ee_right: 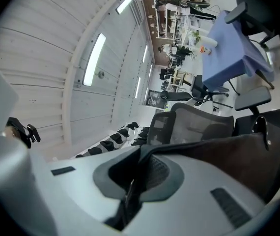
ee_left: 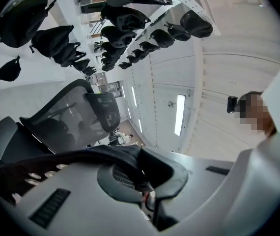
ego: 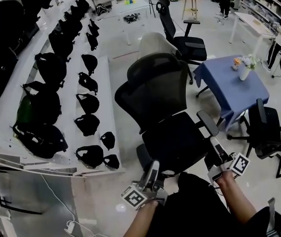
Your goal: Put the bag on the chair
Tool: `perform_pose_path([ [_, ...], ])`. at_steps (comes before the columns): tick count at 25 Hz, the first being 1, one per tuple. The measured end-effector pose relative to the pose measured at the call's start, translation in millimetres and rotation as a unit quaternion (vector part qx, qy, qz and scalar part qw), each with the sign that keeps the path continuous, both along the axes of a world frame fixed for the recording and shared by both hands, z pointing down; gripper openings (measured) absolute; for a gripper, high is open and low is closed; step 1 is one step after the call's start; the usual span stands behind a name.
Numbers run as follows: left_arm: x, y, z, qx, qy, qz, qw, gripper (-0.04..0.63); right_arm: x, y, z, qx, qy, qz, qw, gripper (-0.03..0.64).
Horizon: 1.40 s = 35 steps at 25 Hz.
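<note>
finding: both claws are engaged. the left claw (ee_left: 147, 196) has its jaws together, clamped on a fold of dark fabric belonging to the bag (ego: 195, 194). the right claw (ee_right: 130, 193) is likewise closed hard on the bag's black material at its other end. neither claw shows any gap.

location of the bag: it hangs between the two claws at the bottom of the head view, low and close to the person, with its long axis running across from one claw to the other. its lower part merges with dark shapes beneath, so its full outline cannot be made out.

governing relation: the chair (ego: 172, 142) stands directly ahead of both claws, its seat facing the person and its mesh backrest rising beyond. the seat's front edge lies just beyond the bag. the left and right claws are about equally near, one to each side of the seat. judgement: the bag has not yet reached the seat. the coming move calls for carrying it forward over the front edge, between the armrests, before either claw opens.

containers: the white shelf (ego: 112, 107) to the left carries rows of other black bags. the blue table (ego: 229, 90) to the right bears a white vase (ego: 244, 73) that appears to hold flowers.
</note>
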<state>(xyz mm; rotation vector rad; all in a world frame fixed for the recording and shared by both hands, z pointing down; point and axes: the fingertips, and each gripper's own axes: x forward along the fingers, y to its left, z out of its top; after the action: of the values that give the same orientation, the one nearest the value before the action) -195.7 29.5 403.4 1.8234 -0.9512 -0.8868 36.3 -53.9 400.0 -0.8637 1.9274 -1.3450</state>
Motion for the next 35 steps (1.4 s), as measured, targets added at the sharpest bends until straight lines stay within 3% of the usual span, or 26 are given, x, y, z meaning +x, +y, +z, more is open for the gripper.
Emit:
perform_pose_path([
  [20,-8,-146,12,-0.029,-0.017,-0.096,0.9948,0.014,-11,-166,24,-0.010,-0.034,-0.084,0.996,0.008],
  [35,-7,-203,23,-0.037,-0.018,-0.143,0.9889,0.014,-19,-238,40,-0.020,-0.051,-0.135,0.989,0.008],
])
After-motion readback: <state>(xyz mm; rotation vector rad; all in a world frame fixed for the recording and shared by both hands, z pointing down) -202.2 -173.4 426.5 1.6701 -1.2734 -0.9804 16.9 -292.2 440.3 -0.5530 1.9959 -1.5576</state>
